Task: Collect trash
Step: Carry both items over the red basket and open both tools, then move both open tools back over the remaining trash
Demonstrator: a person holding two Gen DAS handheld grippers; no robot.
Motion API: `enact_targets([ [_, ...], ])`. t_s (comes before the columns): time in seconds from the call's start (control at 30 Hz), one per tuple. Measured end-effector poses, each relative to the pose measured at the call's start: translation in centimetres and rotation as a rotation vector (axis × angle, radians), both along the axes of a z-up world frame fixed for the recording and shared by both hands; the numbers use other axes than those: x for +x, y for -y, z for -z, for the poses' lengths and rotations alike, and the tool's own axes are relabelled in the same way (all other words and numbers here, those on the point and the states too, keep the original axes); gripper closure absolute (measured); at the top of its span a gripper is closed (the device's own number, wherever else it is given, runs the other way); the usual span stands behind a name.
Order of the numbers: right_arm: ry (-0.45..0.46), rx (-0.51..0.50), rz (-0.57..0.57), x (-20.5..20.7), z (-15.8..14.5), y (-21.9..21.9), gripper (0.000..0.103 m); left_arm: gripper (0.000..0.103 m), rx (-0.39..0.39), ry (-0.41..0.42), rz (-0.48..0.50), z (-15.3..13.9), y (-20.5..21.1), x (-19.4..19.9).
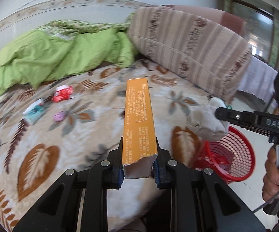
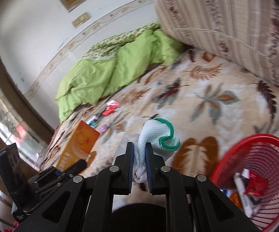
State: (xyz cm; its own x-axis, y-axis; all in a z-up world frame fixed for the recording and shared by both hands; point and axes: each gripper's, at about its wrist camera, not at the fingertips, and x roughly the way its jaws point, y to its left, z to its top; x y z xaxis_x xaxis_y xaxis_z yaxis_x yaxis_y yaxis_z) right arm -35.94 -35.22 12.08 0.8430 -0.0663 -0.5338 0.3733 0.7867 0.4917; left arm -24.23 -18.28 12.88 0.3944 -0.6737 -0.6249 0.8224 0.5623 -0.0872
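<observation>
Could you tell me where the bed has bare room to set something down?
The leaf-print blanket lies bare between the striped cushion and the red mesh basket. It is crowded by the green quilt, where small wrappers lie.

I'm in a home bedroom: a bed with a leaf-patterned fleece blanket (image 1: 66, 135), a crumpled green quilt (image 1: 58, 58) and a big striped bolster cushion (image 1: 193, 52) against the papered wall.

Open bedspread in the middle, clutter at left, basket at right

The leaf-patterned bedspread (image 1: 48, 160) lies bare across centre and lower left; small wrappers (image 1: 62, 93) sit at mid-left, a green quilt (image 1: 62, 54) blocks the upper left, a striped cushion (image 1: 193, 48) the upper right, and the red basket (image 2: 263, 141), partly filled, stands open-topped at lower right.
</observation>
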Motion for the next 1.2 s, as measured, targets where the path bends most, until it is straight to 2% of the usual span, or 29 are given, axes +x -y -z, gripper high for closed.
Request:
enact_targets([
  [0.23,-0.033,0.017,0.207,-8.3,0.2,5.9,0.091,0.08,-0.002,-0.054,0.187,-0.8,6.8,-4.4],
  [0.37,-0.036,0.013,0.289,-11.8,-0.1,7.8,0.091,0.08,0.012,-0.08,0.29,-0.8,10.4,-7.0],
  [0.6,-0.04,0.023,0.355,-14.6,0.1,9.6,0.09,0.08,0.062,-0.134,0.393,0.9,15.2,-10.1],
  [0.63,-0.046,0.026,0.358,-14.7,0.3,9.8,0.09,0.078,0.066,-0.139,0.395,1.2,15.6,-10.3],
  [0.67,-0.056,0.033,0.366,-14.8,0.6,10.0,0.09,0.067,0.075,-0.148,0.399,1.4,16.1,-10.4],
  [0.7,-0.071,0.042,0.376,-14.8,0.9,10.2,0.084,0.062,0.077,-0.158,0.402,1.7,16.3,-10.4],
  [0.73,-0.09,0.053,0.383,-14.8,1.3,10.5,0.072,0.057,0.075,-0.162,0.398,1.7,16.4,-10.3],
  [0.8,-0.11,0.084,0.401,-15.0,2.0,11.0,0.065,0.057,0.069,-0.161,0.393,1.6,16.1,-10.0],
  [0.97,-0.089,0.084,0.393,-14.9,1.7,10.9,0.065,0.054,0.041,-0.167,0.335,0.7,13.9,-7.6],
  [1.1,-0.062,0.081,0.341,-13.0,0.9,10.1,0.065,0.053,0.028,-0.142,0.259,0.2,11.4,-5.2],
  [1.2,-0.053,0.082,0.283,-10.8,0.5,9.2,0.06,0.052,0.024,-0.124,0.191,-0.1,9.1,-3.2],
])
